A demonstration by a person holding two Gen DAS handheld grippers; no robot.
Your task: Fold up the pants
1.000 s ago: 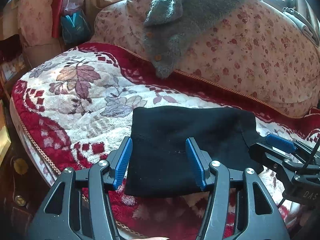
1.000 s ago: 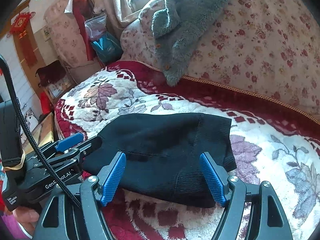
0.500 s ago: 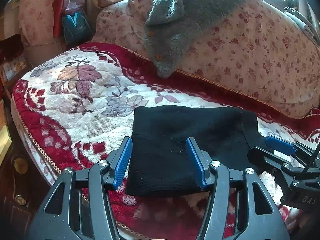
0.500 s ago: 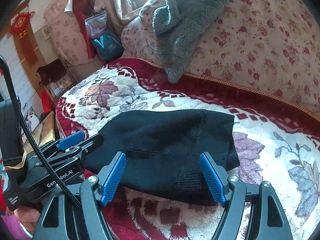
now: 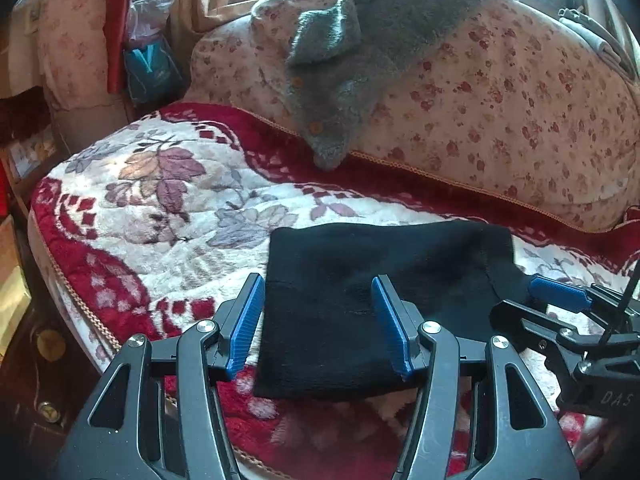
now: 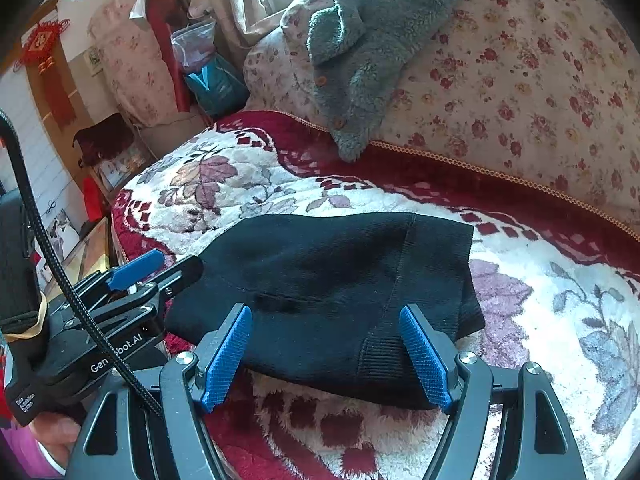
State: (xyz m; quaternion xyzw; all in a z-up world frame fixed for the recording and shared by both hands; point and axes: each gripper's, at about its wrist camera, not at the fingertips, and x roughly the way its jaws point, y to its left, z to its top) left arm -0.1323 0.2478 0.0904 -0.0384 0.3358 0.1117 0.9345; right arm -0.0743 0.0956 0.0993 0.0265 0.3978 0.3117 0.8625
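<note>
The black pants (image 5: pixel 380 280) lie folded into a compact rectangle on the flowered plush blanket (image 5: pixel 168 216); the right wrist view shows them too (image 6: pixel 332 272). My left gripper (image 5: pixel 316 280) hovers open over their near left part, its blue pads clear of the cloth. The right wrist view has it at the pants' left edge (image 6: pixel 178 264). My right gripper (image 6: pixel 325 312) stands open over the near right part, straddling the ribbed hem without pressing it. It also shows at the right edge of the left wrist view (image 5: pixel 516 294).
A grey fleece garment (image 5: pixel 360 60) hangs over the floral sofa back (image 5: pixel 500 120). The blanket's red border (image 5: pixel 76 264) marks the seat's front-left edge. A teal bag (image 5: pixel 148 68) and clutter stand beyond it. A hand (image 6: pixel 52 436) holds the left gripper.
</note>
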